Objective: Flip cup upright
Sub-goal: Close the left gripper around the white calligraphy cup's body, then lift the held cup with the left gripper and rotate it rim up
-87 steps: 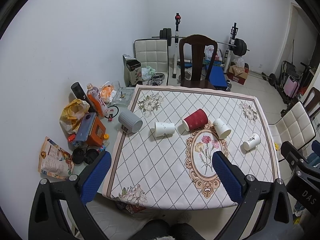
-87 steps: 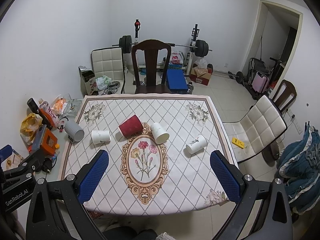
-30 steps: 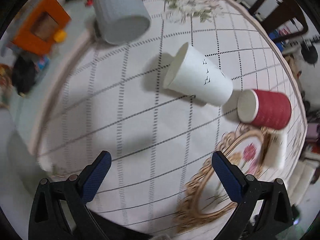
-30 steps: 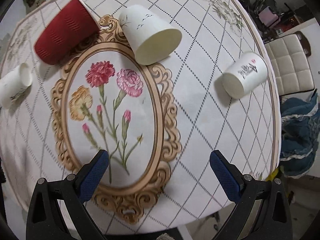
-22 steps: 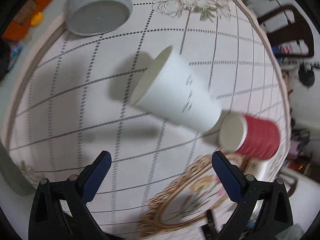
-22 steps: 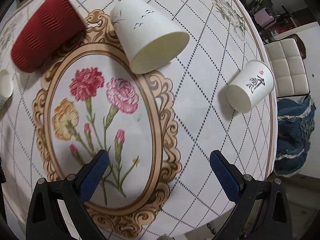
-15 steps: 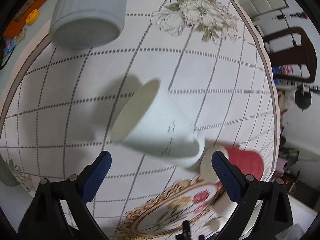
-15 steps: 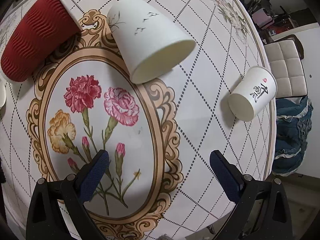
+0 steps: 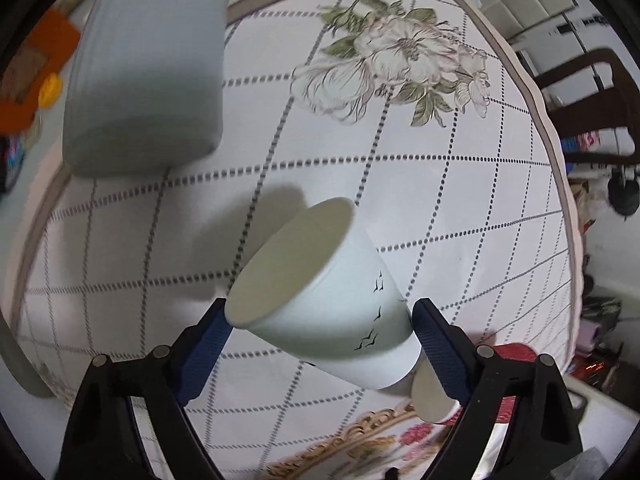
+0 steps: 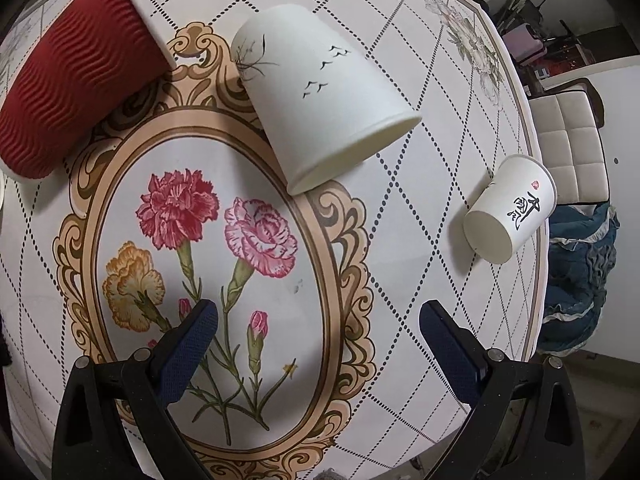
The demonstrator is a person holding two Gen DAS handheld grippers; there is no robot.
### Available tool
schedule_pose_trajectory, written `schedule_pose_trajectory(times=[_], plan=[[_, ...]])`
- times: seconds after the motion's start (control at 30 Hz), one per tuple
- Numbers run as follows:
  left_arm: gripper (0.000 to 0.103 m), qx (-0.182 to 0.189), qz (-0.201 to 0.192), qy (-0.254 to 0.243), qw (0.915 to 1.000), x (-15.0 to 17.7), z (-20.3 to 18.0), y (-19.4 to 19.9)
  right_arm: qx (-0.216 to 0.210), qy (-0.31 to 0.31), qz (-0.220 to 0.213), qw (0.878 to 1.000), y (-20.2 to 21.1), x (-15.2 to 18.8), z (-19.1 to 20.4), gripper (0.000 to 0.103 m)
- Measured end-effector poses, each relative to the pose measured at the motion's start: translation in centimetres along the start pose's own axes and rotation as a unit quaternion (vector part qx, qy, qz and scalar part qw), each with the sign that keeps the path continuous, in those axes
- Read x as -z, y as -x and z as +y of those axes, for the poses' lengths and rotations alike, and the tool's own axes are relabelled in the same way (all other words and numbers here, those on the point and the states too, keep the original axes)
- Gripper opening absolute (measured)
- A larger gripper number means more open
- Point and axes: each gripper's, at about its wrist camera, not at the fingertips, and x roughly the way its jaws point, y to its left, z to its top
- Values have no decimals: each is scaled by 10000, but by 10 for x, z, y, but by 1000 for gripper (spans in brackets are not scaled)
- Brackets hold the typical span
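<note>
In the left wrist view a white paper cup with small black birds point(image 9: 336, 300) lies on its side, mouth toward upper left, between my blue fingertips. My left gripper point(image 9: 318, 334) is open around it, jaws at or very near its sides. In the right wrist view another white bird cup point(image 10: 320, 108) lies on its side, mouth toward lower right. My right gripper point(image 10: 318, 334) is open and empty, well short of that cup, above the flower medallion.
A grey ribbed cup point(image 9: 148, 64) lies at the table's left edge. A red ribbed cup point(image 10: 76, 80) lies left of the bird cup; a white cup with black calligraphy point(image 10: 510, 210) lies near the right edge. Dark chair point(image 9: 592, 112) beyond the table.
My left gripper has moved in on the white bird cup, which now sits between its fingers. My right gripper has come lower and closer to the second bird cup.
</note>
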Motion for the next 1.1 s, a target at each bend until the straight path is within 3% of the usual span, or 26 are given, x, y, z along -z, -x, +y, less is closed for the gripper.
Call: schedule_pose_trajectory(times=[0.07,0.17,0.27,0.4,0.57,0.83,1.1], plan=[[78,-137,-110,-299,9994,-4,-3,4,2,-18,-3,10000,0,-1,0,102],[75,-464,-244,-811,9953,-9,-11,7,3,-32,-24,10000,3,-2,2,102],[73,-858,-478,-1474,9842,-10,-21,9,-4,-56,-34,10000,4,-1,3,102],[69,-1374,-833,-2430,9566,-5,-31,11,-20,-109,-22,9999,4,0,4,102],[68,-1750,-1100,-3191,9249,6,-37,9,-27,-185,-32,9998,4,6,5,102],[66,-1816,-1262,-3668,9036,35,-52,6,-87,-337,-41,9994,2,18,-7,102],[66,-1778,-1597,-3960,8866,59,-45,36,-192,-411,-190,9988,10,34,-19,102]])
